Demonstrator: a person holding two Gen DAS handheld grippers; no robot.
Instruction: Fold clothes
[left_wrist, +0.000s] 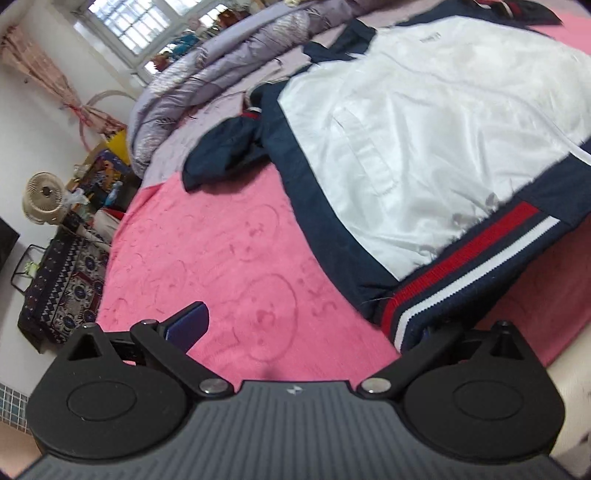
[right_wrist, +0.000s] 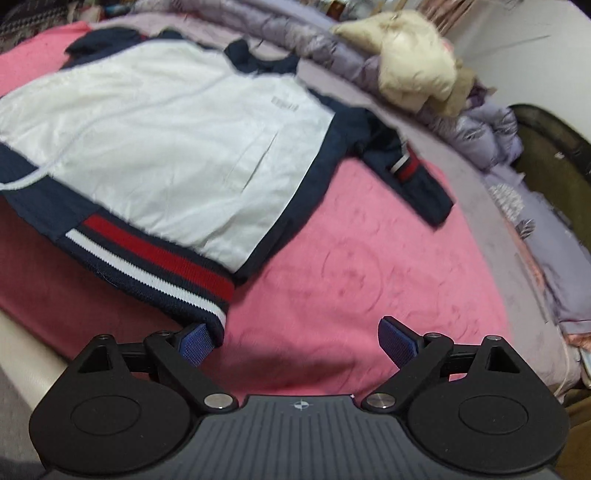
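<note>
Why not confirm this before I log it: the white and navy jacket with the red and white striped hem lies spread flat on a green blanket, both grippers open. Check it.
One detail is wrong: the blanket is pink, not green, as the right wrist view shows. The white and navy jacket with the red and white striped hem does lie spread flat on it, and both the left gripper and the right gripper are open.

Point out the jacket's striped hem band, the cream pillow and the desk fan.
striped hem band (right_wrist: 159, 271): right wrist view, on the red stripe.
cream pillow (right_wrist: 413, 62): right wrist view, on its middle.
desk fan (left_wrist: 42, 197): left wrist view, on the round grille.

No legible text (jacket (right_wrist: 166, 122) label blurred)
</note>
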